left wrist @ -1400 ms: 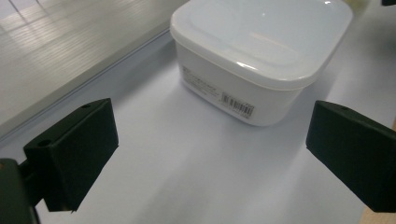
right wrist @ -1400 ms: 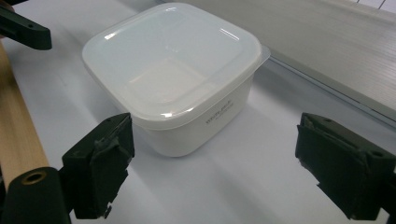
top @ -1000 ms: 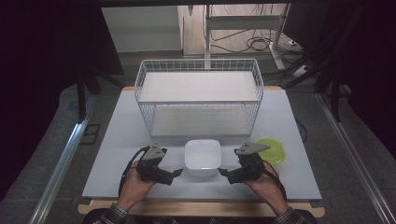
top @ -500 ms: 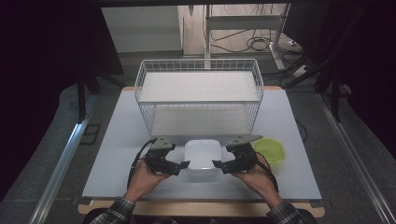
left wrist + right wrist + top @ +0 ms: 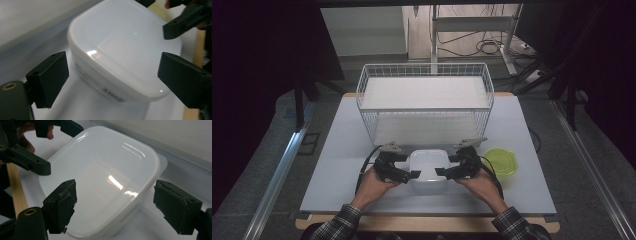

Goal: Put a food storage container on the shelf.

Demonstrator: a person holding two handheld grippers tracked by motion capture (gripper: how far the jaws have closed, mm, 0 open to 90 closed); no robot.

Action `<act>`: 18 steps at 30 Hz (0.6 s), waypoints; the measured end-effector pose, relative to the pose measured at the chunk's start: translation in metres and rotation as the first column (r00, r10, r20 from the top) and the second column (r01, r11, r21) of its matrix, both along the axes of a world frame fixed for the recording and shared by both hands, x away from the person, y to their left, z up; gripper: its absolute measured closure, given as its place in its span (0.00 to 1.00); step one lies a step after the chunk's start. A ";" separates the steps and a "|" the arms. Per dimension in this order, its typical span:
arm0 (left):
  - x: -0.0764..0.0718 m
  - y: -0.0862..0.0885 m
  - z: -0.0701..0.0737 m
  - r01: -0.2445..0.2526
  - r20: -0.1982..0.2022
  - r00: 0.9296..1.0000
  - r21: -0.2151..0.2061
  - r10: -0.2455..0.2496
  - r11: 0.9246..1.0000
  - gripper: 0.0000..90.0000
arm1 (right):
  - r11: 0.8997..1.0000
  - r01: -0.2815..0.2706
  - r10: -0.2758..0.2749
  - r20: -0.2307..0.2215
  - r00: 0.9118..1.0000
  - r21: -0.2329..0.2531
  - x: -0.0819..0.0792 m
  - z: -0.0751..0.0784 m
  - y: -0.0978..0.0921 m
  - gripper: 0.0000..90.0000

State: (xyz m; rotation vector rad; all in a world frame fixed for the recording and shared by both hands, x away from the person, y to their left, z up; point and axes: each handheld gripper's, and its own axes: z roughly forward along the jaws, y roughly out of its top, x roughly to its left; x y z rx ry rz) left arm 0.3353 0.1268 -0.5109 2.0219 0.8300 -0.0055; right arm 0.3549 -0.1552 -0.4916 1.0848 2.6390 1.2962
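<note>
Container: white plastic food container (image 5: 428,170), square with rounded corners, resting upside down by the look of its smooth closed top, on the white table (image 5: 337,150) near the front edge, about midway along it.
Left gripper (image 5: 404,173): at the container's left side, jaws spread wide to either side of a corner, not touching it in the left gripper view (image 5: 112,75).
Right gripper (image 5: 447,171): at the container's right side, jaws likewise spread, straddling the near corner (image 5: 110,202); no contact seen.
Lid: green round lid (image 5: 500,161) just right of the right hand, toward the front right corner.
Wire basket (image 5: 424,102): white, behind the container, toward the far edge.
Handling (judgement): thin-walled, light, probably empty; walls flex under squeeze; glossy surface likely slippery for the pads.
Grip point (judgement): opposite side walls just under the rim, where the flange stiffens it; a barcode label (image 5: 113,93) marks one wall.
Risk: one-sided push would slide it across the table.
</note>
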 end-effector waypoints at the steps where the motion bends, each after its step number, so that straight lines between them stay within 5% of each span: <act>1: 0.000 0.000 0.000 0.000 0.000 1.000 0.000 0.000 1.000 0.13 | 1.000 -0.001 0.002 -0.013 1.000 0.010 0.000 0.000 0.000 0.24; 7: -0.004 -0.003 0.002 0.000 -0.026 1.000 0.014 0.000 1.000 0.15 | 1.000 0.017 -0.017 -0.055 0.998 0.007 -0.003 0.002 -0.001 0.31; 12: -0.017 -0.001 0.007 -0.039 -0.067 0.997 0.010 0.039 0.999 0.32 | 0.997 0.071 -0.070 -0.057 0.996 0.005 -0.017 0.011 -0.009 0.55; 18: -0.027 0.007 0.012 -0.085 -0.098 0.992 -0.013 0.083 0.996 0.52 | 0.994 0.101 -0.098 -0.076 0.992 0.038 -0.031 0.016 -0.017 0.70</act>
